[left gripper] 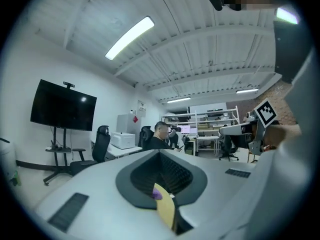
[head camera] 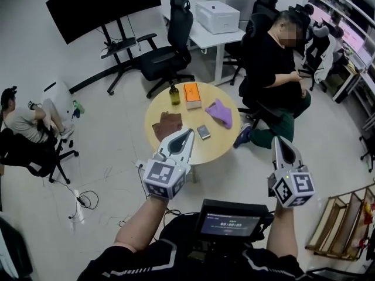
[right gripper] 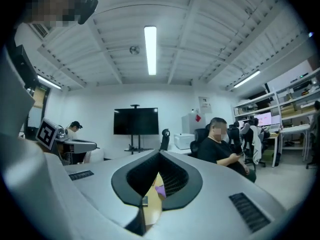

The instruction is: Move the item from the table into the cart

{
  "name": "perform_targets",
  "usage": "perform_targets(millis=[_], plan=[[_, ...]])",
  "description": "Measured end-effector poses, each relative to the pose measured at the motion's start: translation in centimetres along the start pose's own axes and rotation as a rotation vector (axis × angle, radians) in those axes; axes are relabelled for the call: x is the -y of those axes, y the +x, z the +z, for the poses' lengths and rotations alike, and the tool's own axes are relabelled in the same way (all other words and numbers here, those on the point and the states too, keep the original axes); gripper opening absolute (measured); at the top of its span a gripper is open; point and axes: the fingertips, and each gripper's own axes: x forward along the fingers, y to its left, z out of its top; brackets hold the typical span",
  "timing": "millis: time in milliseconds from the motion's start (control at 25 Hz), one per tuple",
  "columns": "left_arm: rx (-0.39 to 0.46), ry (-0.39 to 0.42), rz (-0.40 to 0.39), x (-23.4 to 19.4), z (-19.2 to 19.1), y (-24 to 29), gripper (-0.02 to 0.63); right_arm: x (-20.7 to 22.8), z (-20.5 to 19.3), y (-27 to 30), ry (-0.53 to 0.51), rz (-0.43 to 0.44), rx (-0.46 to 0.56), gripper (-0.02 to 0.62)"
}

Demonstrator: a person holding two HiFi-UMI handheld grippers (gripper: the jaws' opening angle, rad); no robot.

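Observation:
A round wooden table stands ahead of me. On it are a dark glass bottle, an orange box, a purple cloth, a brown cloth and a small dark flat item. My left gripper hovers over the table's near edge, beside the brown cloth, jaws together and empty. My right gripper hangs to the right of the table, above the floor, shut on nothing. Through each gripper's jaw slit a sliver of table and purple cloth shows.
A person sits on a chair just beyond the table at the right. Another person sits at the far left. Office chairs, a TV stand and a desk with a printer stand behind. A wooden rack is at my lower right.

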Motion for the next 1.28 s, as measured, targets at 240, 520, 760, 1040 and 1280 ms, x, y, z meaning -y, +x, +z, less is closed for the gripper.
perform_targets(millis=[240, 520, 760, 1040, 1280], plan=[[0.015, -0.034, 0.159, -5.9, 1.1, 4.4, 0.005, 3.5, 1.0, 10.9, 0.008, 0.146, -0.012, 0.005], [0.03, -0.072, 0.283, -15.2, 0.3, 8.6, 0.005, 2.9, -0.7, 22.3, -0.012, 0.256, -0.071, 0.005], [0.045, -0.094, 0.274, -22.6, 0.7, 10.4, 0.005, -0.3, -2.7, 31.1, -0.035, 0.311, -0.196, 0.106], [0.014, -0.113, 0.267, -29.5, -1.5, 13.1, 0.005, -2.7, -6.7, 40.3, -0.05, 0.36, -0.318, 0.239], [-0.086, -0.155, 0.324, -32.9, -4.6, 16.3, 0.005, -1.0, -9.9, 46.8, -0.048, 0.396, -0.433, 0.32]])
